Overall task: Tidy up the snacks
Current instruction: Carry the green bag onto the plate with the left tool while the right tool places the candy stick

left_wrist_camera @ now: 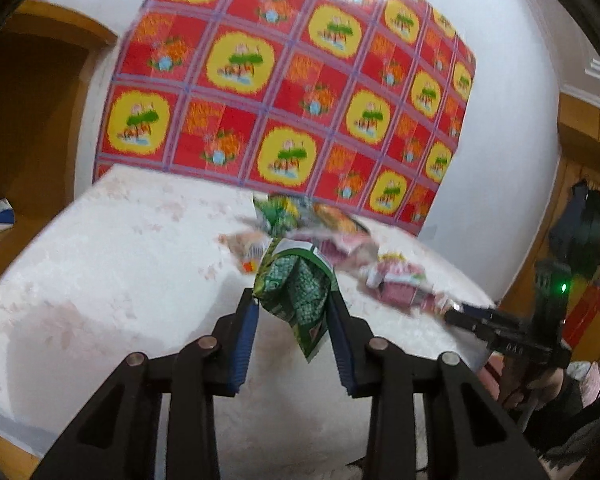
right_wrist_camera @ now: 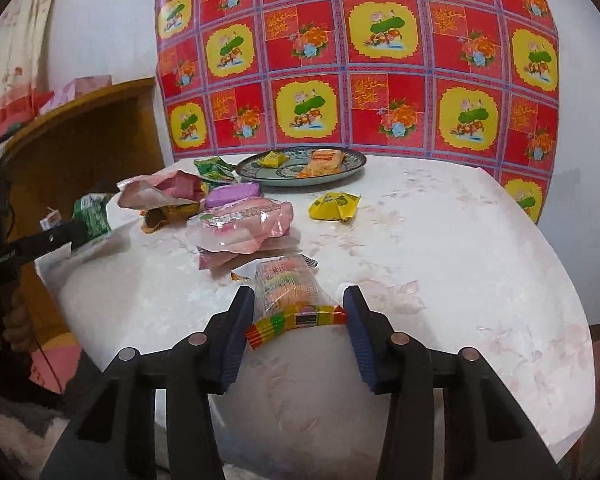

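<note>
The left tongs (left_wrist_camera: 294, 312) squeeze a crinkly green snack packet (left_wrist_camera: 298, 286) and hold it up off the table. The right tongs (right_wrist_camera: 298, 312) sit around a clear packet with rainbow stripes (right_wrist_camera: 288, 288); one pad touches its end, but I cannot tell if they grip it. Behind that lies a pile of soft pink bags (right_wrist_camera: 240, 220), then a shiny yellow packet (right_wrist_camera: 334, 206). Farther back, a round patterned plate (right_wrist_camera: 356, 162) already has a small yellow packet (right_wrist_camera: 272, 159) and an orange biscuit pack (right_wrist_camera: 326, 162). I think most snacks are still left to sort. The round table has a white flowery cloth (right_wrist_camera: 440, 240). A red and yellow checked sheet (right_wrist_camera: 380, 60) hangs behind.
</note>
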Available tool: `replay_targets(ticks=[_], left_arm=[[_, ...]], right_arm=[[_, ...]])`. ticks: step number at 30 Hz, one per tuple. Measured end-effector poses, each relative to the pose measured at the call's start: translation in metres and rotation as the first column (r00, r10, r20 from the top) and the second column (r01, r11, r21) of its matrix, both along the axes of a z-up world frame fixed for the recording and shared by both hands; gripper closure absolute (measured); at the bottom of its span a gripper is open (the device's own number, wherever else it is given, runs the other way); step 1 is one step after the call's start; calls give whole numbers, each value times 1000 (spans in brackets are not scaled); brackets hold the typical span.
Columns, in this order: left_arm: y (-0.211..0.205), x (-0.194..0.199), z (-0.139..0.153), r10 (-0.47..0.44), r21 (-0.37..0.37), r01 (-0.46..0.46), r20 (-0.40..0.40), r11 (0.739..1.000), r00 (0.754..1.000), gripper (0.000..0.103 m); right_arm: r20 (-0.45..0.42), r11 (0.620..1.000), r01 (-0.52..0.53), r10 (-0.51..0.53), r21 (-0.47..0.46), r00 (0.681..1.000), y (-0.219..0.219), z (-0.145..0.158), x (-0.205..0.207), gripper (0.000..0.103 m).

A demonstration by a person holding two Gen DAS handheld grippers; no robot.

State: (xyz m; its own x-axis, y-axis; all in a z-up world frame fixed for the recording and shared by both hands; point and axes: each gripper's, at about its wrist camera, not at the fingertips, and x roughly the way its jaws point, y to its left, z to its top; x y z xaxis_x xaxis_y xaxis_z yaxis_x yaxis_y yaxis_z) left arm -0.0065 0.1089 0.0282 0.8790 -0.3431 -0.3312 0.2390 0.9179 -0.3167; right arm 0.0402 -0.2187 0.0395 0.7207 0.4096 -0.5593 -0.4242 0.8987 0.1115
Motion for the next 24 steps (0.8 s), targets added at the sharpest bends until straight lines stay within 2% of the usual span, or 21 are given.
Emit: replay_targets(ticks=[4, 7, 10, 13, 16, 18, 21, 24], left_arm=[[4, -1, 30, -15, 8, 14, 60, 1000, 998, 67], [3, 4, 58, -23, 69, 14, 123, 997, 992, 67], [-6, 17, 84, -52, 137, 28, 173, 990, 984, 67], [-19, 40, 106, -85, 201, 47, 185, 979, 979, 67], [-38, 75, 119, -112, 279, 64, 160, 958, 981, 67], [-53, 107, 120, -125, 334, 81, 111, 939, 986, 67], [-69, 143, 113, -155, 434, 113, 62, 894, 986, 67], [-75, 182, 100, -174, 437, 172, -35, 883, 984, 67]], right_arm=[[25, 996, -45, 43, 77, 999, -8, 16, -4, 56], [88, 993, -51, 42, 103, 995, -10, 36, -4, 56], [138, 998, -54, 50, 24, 989, 2, 59, 4, 56], [182, 996, -41, 56, -83, 982, 18, 78, 26, 56], [192, 991, -42, 66, -126, 979, 28, 91, 61, 56], [182, 990, -54, 78, -134, 980, 36, 94, 90, 56], [129, 986, -65, 86, -155, 988, 45, 86, 130, 56], [70, 981, -36, 50, -191, 996, 51, 73, 166, 56]])
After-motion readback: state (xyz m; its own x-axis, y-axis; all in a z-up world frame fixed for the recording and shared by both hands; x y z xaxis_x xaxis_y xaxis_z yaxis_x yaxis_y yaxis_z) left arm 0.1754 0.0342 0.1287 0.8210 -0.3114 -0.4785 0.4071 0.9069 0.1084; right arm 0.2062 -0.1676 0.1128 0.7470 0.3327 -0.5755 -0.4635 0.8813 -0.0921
